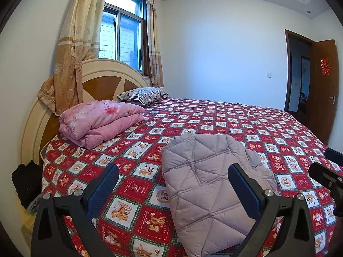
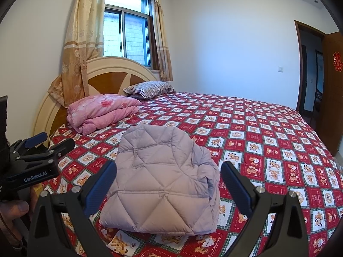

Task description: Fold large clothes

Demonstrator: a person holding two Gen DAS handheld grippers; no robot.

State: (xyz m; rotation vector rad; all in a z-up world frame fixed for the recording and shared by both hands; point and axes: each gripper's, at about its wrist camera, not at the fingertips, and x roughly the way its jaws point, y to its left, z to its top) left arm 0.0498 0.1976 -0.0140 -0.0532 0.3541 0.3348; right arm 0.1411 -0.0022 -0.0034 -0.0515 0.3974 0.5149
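Note:
A pale lilac quilted jacket lies folded into a compact bundle on the bed's red bear-patterned bedspread; it also shows in the right wrist view. My left gripper is open and empty, held above the near edge of the bed, the jacket between and beyond its fingers. My right gripper is open and empty, held just in front of the jacket. The right gripper shows at the right edge of the left wrist view. The left gripper shows at the left edge of the right wrist view.
A folded pink quilt and a striped pillow lie at the headboard. Dark clothing lies left of the bed. A window with curtains is behind. An open brown door stands at right.

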